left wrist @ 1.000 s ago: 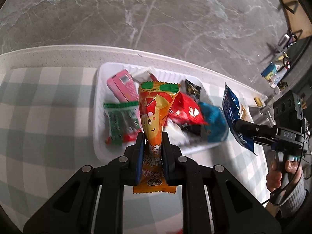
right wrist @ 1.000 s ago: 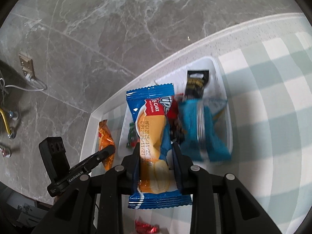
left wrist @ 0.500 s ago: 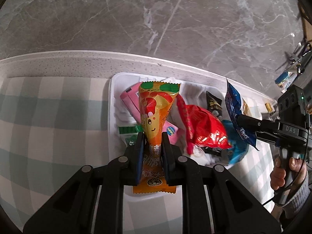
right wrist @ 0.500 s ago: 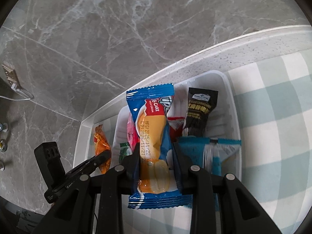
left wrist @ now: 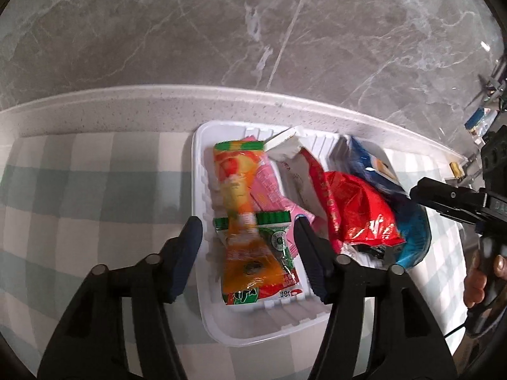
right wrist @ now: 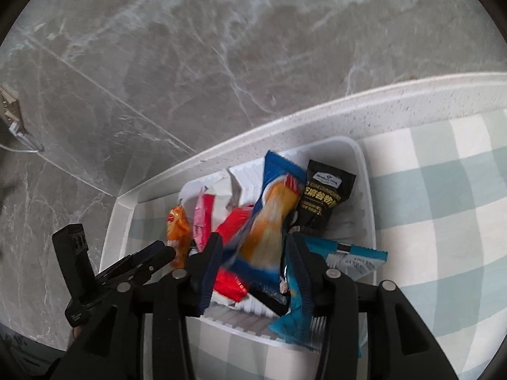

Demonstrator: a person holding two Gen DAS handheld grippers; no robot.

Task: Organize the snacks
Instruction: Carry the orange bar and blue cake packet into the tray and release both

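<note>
Both sets of tongs open over the white plastic tray [left wrist: 202, 310], snacks dropping in.

Left tongs [left wrist: 247, 237] just spread, orange crinkly snack packet [left wrist: 244, 221] loose between, long axis pointing straight ahead; right tongs [right wrist: 253, 262] just opened too, blue-and-orange cake wrapper [right wrist: 272, 221] tilting forward, not pinched.

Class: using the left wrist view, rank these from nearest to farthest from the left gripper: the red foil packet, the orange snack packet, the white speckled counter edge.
1. Orange snack packet: between the left gripper's open fingers, in the tray.
2. Red foil packet: to the right.
3. White speckled counter edge: beyond the tray.
</note>
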